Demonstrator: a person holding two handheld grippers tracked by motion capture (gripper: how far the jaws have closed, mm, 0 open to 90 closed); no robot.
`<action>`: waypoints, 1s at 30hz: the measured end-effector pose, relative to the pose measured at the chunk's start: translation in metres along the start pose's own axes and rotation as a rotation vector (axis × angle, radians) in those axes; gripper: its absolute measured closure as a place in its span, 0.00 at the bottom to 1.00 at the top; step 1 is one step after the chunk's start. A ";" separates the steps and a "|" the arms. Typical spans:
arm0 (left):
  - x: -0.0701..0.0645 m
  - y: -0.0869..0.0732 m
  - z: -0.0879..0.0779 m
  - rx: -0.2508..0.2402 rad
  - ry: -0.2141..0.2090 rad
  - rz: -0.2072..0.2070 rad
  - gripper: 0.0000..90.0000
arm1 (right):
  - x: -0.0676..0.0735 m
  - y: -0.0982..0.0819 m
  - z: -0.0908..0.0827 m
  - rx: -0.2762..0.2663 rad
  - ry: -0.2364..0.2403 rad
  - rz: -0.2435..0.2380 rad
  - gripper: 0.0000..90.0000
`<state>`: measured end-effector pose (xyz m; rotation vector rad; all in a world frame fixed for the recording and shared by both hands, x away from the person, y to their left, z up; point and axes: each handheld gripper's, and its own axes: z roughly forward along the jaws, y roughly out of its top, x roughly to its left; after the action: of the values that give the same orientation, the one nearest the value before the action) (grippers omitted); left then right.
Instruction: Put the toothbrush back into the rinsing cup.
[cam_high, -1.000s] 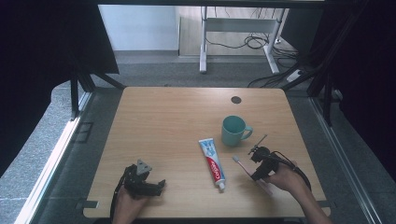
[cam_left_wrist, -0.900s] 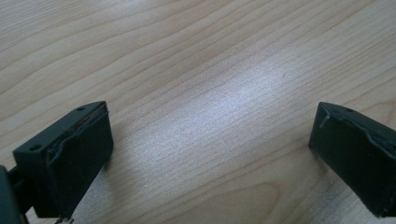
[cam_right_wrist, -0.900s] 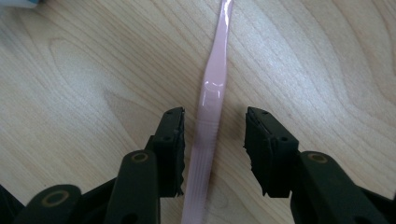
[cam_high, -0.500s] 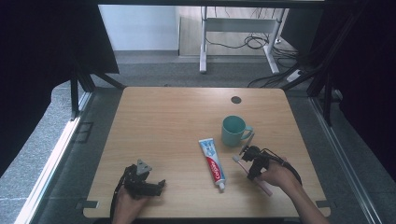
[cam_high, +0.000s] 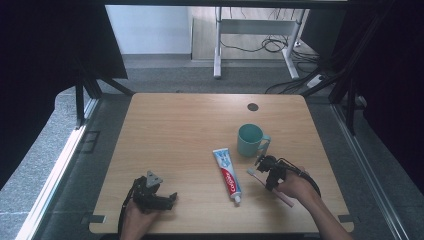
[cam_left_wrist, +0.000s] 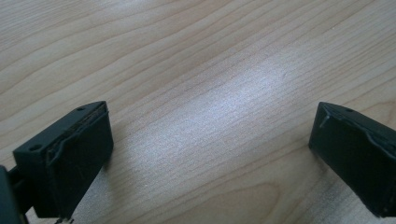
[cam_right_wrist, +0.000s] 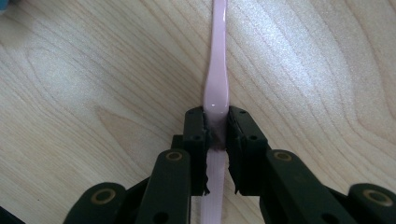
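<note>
The pink toothbrush (cam_right_wrist: 216, 88) lies flat on the worktop (cam_high: 175, 130), just right of the toothpaste tube (cam_high: 227, 174) and below the teal mug (cam_high: 249, 140), its handle running straight up between the jaws. The right gripper (cam_high: 269, 172), tipped down at the near right, has just been closing and now pinches that handle. The left gripper (cam_high: 150, 192) rests low at the near left, jaws spread wide over bare wood.

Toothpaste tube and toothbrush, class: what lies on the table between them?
Nothing: in the high view only bare table separates the toothpaste tube from the pink toothbrush.
</note>
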<state>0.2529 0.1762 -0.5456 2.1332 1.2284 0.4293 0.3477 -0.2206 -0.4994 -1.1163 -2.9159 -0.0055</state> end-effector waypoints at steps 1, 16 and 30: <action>0.000 0.000 0.000 -0.001 0.001 0.000 0.00 | 0.000 0.000 0.000 0.001 0.000 0.002 0.86; 0.000 0.000 0.000 -0.001 0.001 -0.001 0.00 | -0.004 -0.007 -0.009 -0.061 0.021 0.003 0.87; 0.000 0.000 0.000 0.000 0.000 0.000 0.00 | -0.011 -0.026 -0.022 -0.219 0.037 0.024 0.87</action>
<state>0.2529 0.1762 -0.5456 2.1331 1.2291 0.4290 0.3386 -0.2475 -0.4775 -1.1634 -2.9237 -0.3489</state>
